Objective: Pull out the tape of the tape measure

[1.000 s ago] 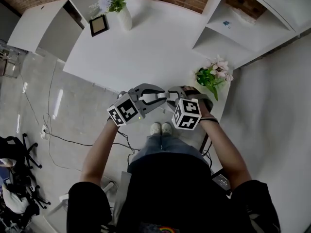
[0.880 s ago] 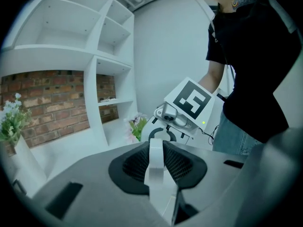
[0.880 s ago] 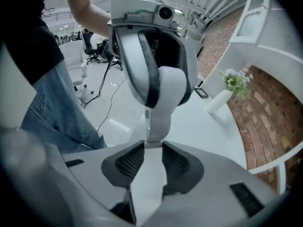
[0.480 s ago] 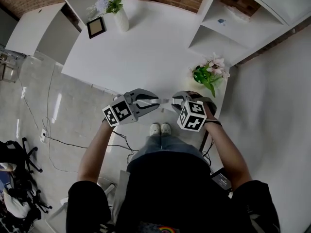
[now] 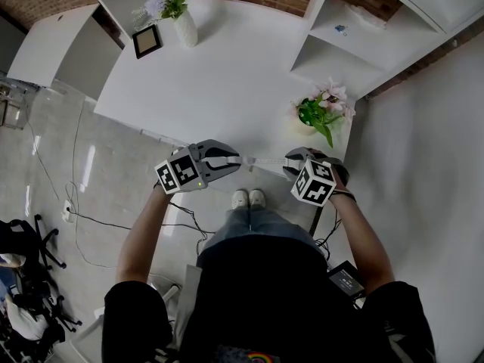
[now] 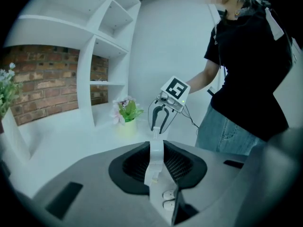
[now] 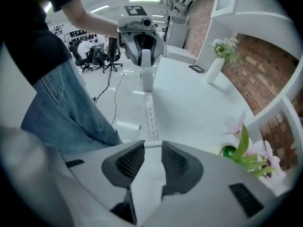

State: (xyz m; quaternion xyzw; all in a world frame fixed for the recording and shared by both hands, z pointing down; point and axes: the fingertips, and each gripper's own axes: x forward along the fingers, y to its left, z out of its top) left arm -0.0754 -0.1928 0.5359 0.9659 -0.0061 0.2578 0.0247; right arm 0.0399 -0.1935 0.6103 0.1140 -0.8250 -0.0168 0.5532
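Note:
My left gripper (image 5: 229,160) is shut on the white tape measure case (image 6: 154,173), which sits upright between its pads. A white tape (image 5: 263,159) with printed numbers runs from the case across to my right gripper (image 5: 292,162). In the right gripper view the tape (image 7: 150,115) stretches from the case (image 7: 147,77) down to my right gripper (image 7: 150,145). Its jaws have just been closing, and the tape's end tab is pinched between the tips. Both grippers hover over the near edge of the white table (image 5: 227,74).
A potted plant with pink flowers (image 5: 321,112) stands just beyond the right gripper. A vase of flowers (image 5: 181,21) and a small picture frame (image 5: 147,40) are at the table's far left. White shelves (image 5: 355,44) rise at the right. Cables lie on the floor (image 5: 91,210).
The two grippers have drawn apart, the left one leftward and the right one rightward. The stretch of tape between them has grown longer.

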